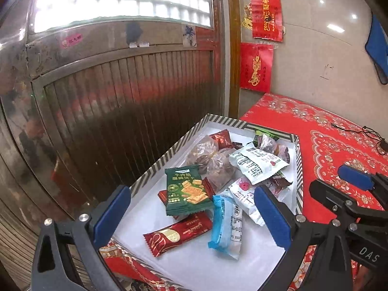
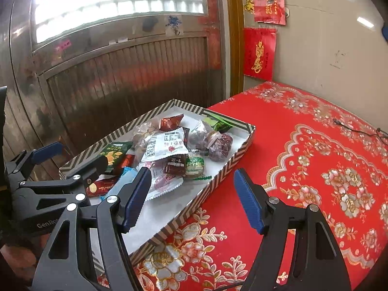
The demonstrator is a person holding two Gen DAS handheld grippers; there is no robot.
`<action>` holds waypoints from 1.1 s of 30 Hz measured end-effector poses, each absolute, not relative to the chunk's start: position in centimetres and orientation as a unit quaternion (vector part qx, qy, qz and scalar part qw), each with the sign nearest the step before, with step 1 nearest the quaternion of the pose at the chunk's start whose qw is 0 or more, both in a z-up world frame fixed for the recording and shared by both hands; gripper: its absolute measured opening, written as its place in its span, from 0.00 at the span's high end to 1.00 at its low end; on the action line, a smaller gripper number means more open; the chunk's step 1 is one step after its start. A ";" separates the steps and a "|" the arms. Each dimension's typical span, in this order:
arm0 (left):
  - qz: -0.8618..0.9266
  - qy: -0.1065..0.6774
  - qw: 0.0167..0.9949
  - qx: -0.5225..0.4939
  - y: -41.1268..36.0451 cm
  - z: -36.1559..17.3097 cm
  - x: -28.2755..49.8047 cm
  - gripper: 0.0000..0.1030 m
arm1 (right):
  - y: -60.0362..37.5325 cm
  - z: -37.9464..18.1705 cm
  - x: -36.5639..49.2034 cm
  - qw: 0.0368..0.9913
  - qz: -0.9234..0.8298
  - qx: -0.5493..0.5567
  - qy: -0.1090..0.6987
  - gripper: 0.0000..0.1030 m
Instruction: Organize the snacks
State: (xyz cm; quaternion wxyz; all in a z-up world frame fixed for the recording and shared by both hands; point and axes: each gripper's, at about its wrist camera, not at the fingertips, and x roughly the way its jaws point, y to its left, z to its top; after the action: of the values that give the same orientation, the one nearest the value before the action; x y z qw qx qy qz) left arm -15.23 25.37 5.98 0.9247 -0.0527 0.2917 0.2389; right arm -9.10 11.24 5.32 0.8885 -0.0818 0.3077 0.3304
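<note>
A shallow box [image 1: 155, 167] [image 2: 242, 145] with a striped rim and white floor holds several snack packets: a green cracker pack [image 1: 186, 190], a red bar [image 1: 178, 232], a light blue packet [image 1: 225, 225], a white pouch [image 1: 257, 162] [image 2: 166, 145] and clear bags of dark sweets [image 1: 213, 160] [image 2: 219, 145]. My left gripper [image 1: 191, 214] is open and empty, hovering over the box's near end. My right gripper [image 2: 192, 197] is open and empty over the box's right rim; it also shows in the left wrist view [image 1: 356, 177].
The box rests on a red floral tablecloth [image 2: 315, 169] [image 1: 339, 140]. A metal door with a window [image 1: 121, 97] stands behind on the left. A tiled wall with red paper charms [image 1: 257, 65] is at the back. A thin black cord [image 2: 359, 131] lies far right.
</note>
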 end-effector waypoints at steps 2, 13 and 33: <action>0.238 0.289 0.926 -0.050 25.3 6.1 -15.4 0.00 | 11.1 5.2 -9.2 0.888 0.330 -0.081 0.310 0.31; 0.225 0.282 0.931 -0.055 25.2 6.2 -16.0 0.00 | 11.0 5.1 -9.6 0.889 0.325 -0.081 0.313 0.31; 0.258 0.279 0.925 -0.029 25.1 6.1 -16.2 0.00 | 11.4 4.6 -9.4 0.890 0.320 -0.086 0.312 0.31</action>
State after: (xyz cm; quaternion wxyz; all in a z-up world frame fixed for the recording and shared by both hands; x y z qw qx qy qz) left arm -16.15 25.13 6.13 0.9247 -0.0293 0.2786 0.2579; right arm -9.35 11.40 4.60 0.8905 -0.0857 0.3123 0.3197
